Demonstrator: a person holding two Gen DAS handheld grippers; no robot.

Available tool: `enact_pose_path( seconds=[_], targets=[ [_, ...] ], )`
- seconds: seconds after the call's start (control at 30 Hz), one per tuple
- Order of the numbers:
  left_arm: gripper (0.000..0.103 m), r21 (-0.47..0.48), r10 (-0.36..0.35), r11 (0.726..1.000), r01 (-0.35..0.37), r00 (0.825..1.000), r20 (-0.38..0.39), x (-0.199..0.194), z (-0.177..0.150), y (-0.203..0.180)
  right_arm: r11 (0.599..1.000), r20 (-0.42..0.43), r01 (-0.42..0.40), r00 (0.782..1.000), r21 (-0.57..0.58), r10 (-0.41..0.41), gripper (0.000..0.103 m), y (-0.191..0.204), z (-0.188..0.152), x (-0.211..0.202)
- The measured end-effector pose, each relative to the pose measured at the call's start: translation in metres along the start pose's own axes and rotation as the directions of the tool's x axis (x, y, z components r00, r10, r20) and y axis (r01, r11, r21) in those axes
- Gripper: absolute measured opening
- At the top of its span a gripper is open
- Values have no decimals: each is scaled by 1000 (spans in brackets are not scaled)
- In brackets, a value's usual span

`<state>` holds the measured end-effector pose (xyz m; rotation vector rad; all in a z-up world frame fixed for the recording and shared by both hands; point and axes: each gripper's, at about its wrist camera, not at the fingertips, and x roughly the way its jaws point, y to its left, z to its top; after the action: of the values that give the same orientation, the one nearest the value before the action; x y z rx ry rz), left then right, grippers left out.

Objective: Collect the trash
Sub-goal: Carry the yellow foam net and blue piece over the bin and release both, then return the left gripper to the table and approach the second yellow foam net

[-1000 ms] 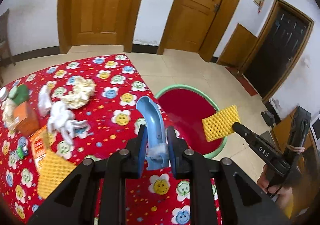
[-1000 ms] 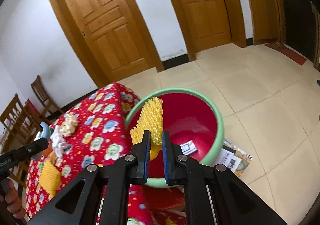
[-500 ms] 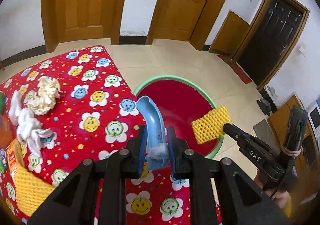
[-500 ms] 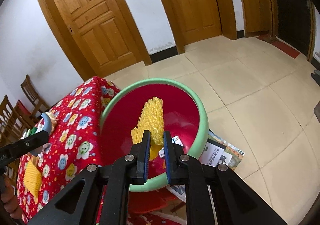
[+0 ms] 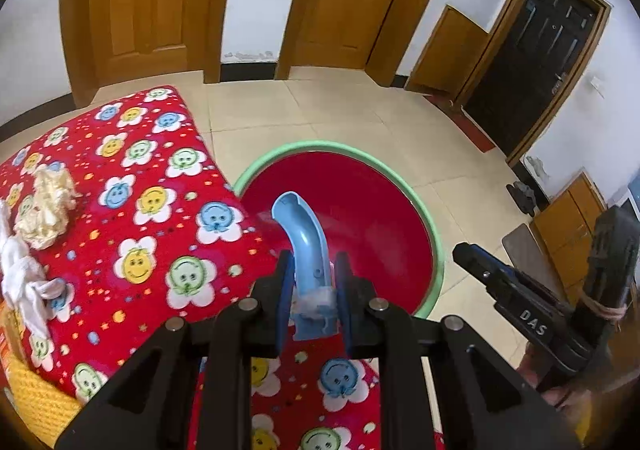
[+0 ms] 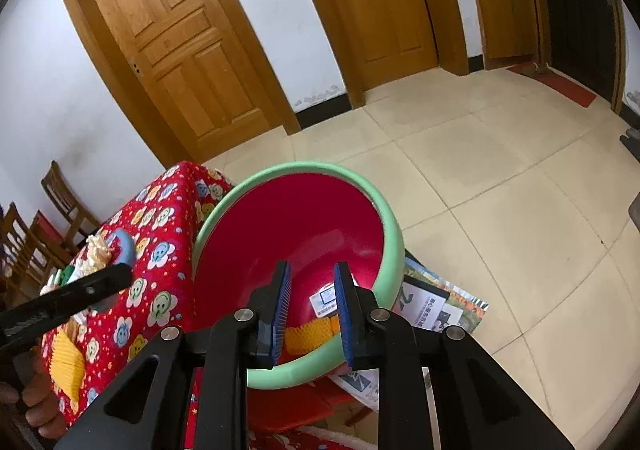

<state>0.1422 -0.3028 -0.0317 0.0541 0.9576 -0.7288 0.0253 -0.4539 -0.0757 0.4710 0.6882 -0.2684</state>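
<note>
The basin, red inside with a green rim, is my landmark; it sits on the floor hard against the corner of the table with its red flowered cloth. My right gripper hangs over the basin's near edge. Its jaws have just been opening and stand a little apart with nothing between them; the yellow foam net lies loose in the basin below, beside a small printed packet whose label I cannot read. So that drop looks finished.

My left gripper is over the basin's table-side rim, jaws pinched narrow on the curved blue plastic piece, whose far end already reaches out above the red inside. I judge this the step in hand: carry it a little further over the middle, then let go.

More trash waits on the table away from the basin: another yellow foam net, white tissue and a cream crumpled wad.

The only writing I can read is "DAS", on the right gripper's finger in my left view.
</note>
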Motion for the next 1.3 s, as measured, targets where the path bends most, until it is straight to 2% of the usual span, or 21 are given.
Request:
enact_pose_path(
  seconds=[0.2, 0.27, 0.33, 0.53, 0.63, 0.7, 0.9, 1.3],
  targets=[
    [21, 29, -7, 1000, 8, 1000, -15, 9, 2, -11, 1000, 18, -5, 1000, 10, 5, 22, -3, 2, -9],
    [31, 32, -2, 999, 2, 1000, -17, 10, 2, -13, 1000, 20, -5, 1000, 12, 5, 22, -4, 1, -10],
    [36, 30, 1, 1000, -1, 1000, -10, 9, 2, -13, 1000, 21, -5, 1000, 14, 5, 23, -4, 2, -11],
    [36, 12, 15, 1000, -15, 1000, 0, 0, 3, -9, 1000, 24, -4, 1000, 16, 4, 23, -2, 3, -13],
    [36, -1, 22, 1000, -22, 1000, 14, -10, 2, -5, 1000, 26, -4, 1000, 12, 4, 28, 2, 2, -16],
    [36, -9, 31, 999, -31, 999, 24, -19, 0, -3, 1000, 30, -7, 1000, 9, 7, 36, 4, 2, -19],
    [37, -45, 53, 998, -51, 997, 50, -47, -9, 10, 1000, 43, -23, 999, -7, 23, 45, 18, 1, -32],
    [37, -159, 170, 975, -155, 982, 83, -108, -50, 57, 996, 41, -68, 997, -51, 70, 55, 51, -10, -53]
  ],
)
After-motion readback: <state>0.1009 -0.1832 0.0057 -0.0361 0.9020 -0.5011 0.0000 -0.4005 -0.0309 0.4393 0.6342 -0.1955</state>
